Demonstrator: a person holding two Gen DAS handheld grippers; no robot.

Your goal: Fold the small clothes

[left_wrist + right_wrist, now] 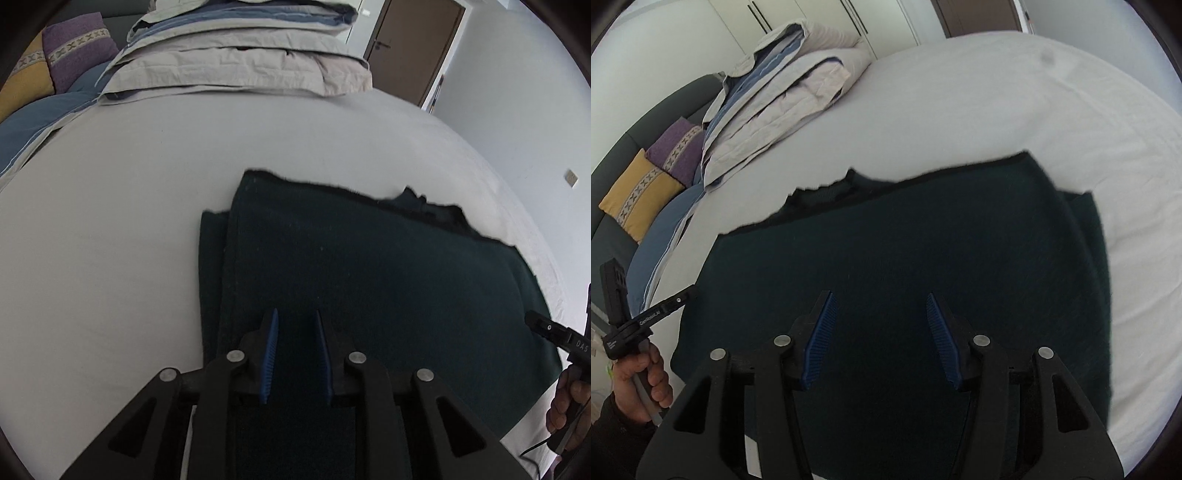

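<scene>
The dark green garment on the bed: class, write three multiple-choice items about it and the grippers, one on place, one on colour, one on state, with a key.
1. Where does the dark green garment lie?
A. on the white bed sheet
B. on the folded bedding
C. on a chair

2. What colour are the gripper pads?
A. red
B. blue
C. white

3. How is the right gripper?
A. shut on the garment
B. open above the garment
C. out of view

Key: 1 A, sheet surrounds the garment; 2 B, ribbed blue pads show; 3 B, its fingers are spread with nothing between them.
</scene>
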